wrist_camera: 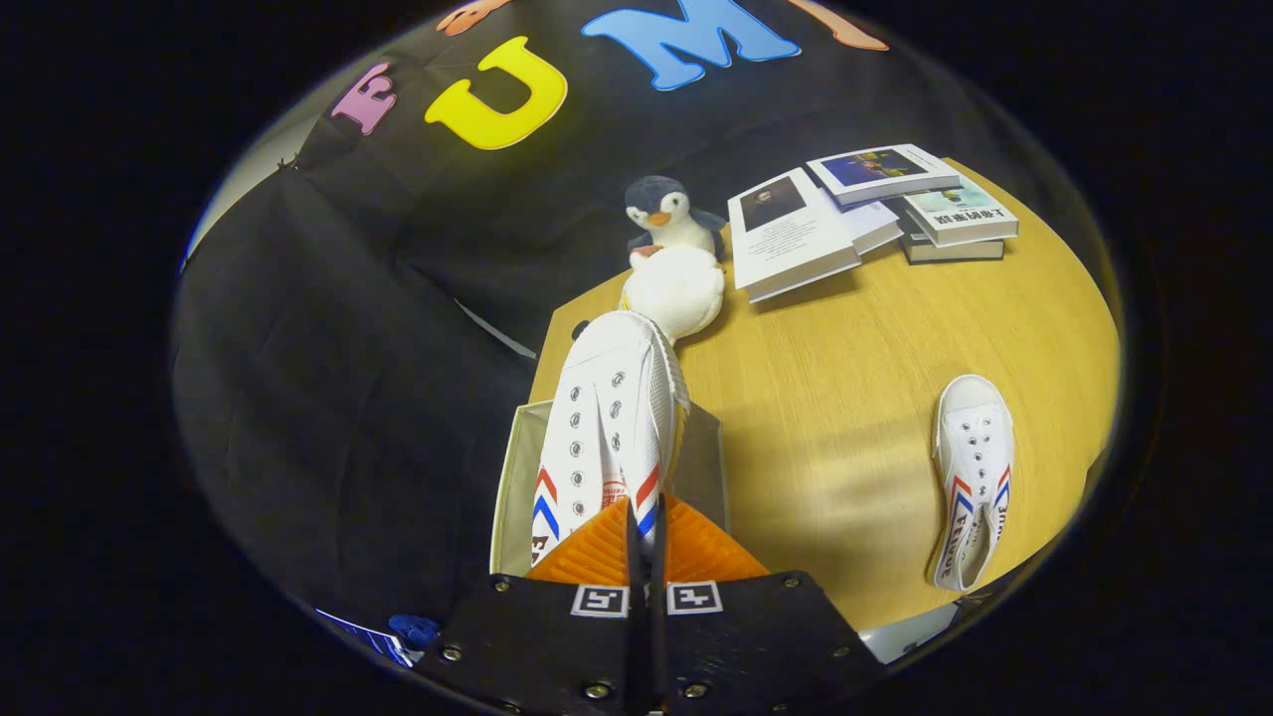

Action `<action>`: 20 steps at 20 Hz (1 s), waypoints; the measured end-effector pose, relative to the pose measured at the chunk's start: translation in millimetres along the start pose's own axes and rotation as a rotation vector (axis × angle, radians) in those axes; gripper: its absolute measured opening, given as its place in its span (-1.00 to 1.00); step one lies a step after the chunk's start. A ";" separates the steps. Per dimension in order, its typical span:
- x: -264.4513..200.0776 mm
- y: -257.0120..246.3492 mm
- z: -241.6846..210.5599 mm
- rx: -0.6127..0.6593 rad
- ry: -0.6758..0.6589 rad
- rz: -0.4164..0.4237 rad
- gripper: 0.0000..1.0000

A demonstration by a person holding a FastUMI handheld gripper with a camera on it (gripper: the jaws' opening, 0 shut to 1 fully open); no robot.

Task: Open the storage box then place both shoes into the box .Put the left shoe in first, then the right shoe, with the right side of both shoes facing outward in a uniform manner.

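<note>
— While the fingers (pixel 644 527) were pressed nearly together on the heel end of one white shoe (pixel 612 418), where did that shoe hang?

— Toe pointing away, over the open storage box (pixel 509 477) just ahead of the fingers; I judged it on its way in, not yet set down.

— And the other shoe (pixel 973 477)?

— Lying on the table (pixel 845 398) well to the right, untouched. So the box was open, one shoe nearly placed, one left. Which was left or right I couldn't tell.

— Beyond that?

— A plush penguin (pixel 668 254) past the held toe, then some books (pixel 875 214) by the wall.
</note>
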State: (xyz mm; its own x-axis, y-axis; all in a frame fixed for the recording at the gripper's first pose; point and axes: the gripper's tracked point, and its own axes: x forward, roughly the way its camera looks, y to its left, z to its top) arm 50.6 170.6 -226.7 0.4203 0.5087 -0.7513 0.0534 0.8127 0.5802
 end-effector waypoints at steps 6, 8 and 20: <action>25.8 36.0 -13.6 -0.015 0.043 0.024 -1.00; 34.0 45.1 -17.3 -0.017 0.052 0.026 -1.00; 81.8 78.4 -46.4 -0.085 0.105 -0.010 -1.00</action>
State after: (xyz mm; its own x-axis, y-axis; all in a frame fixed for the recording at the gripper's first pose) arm 47.1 289.0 -257.2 0.3229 0.5237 -0.7883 -0.0221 0.8369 0.5469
